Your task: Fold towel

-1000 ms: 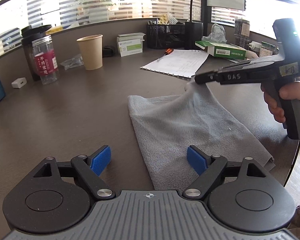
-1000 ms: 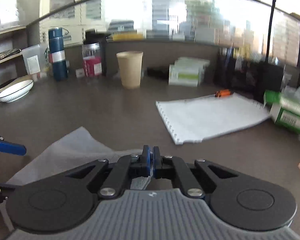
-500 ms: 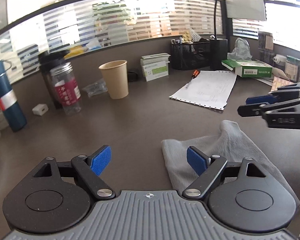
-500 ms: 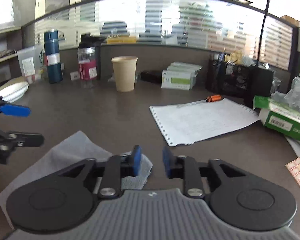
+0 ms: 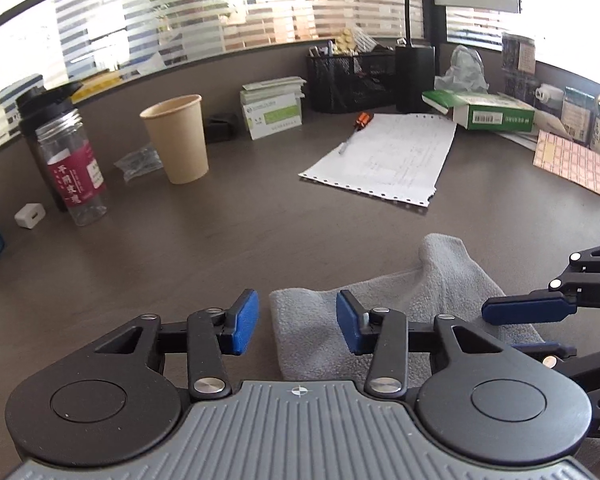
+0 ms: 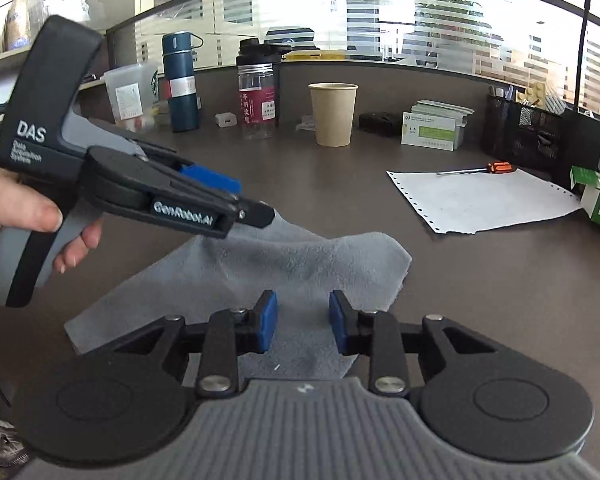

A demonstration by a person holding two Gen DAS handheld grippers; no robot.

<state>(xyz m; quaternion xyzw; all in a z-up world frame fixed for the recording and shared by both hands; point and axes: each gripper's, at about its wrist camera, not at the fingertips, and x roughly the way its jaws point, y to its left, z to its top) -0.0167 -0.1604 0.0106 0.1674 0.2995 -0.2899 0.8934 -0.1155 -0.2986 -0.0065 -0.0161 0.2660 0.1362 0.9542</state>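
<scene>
A grey towel (image 5: 440, 280) lies rumpled and doubled over on the dark brown desk (image 5: 260, 232). My left gripper (image 5: 296, 322) sits low at the towel's left corner. Its jaws are closing, the corner lies between the blue pads, and the pads do not press on it. In the right wrist view a hand holds this left gripper (image 6: 240, 196) at the far left edge of the towel (image 6: 320, 256). My right gripper (image 6: 303, 322) hovers open over the towel's near part and holds nothing. It also shows at the right edge of the left wrist view as the right gripper (image 5: 520, 328).
A perforated paper sheet (image 5: 388, 160) with an orange-handled screwdriver (image 5: 362, 120) lies beyond the towel. A paper cup (image 5: 178, 138), a clear bottle (image 5: 74, 172), a green box (image 5: 488, 114) and a mesh organiser (image 5: 348, 80) line the back. A blue flask (image 6: 180, 84) stands far left.
The right gripper opened and let go of the raised towel corner, which dropped onto the desk. The left gripper moved to the towel's left corner and its jaws narrowed.
</scene>
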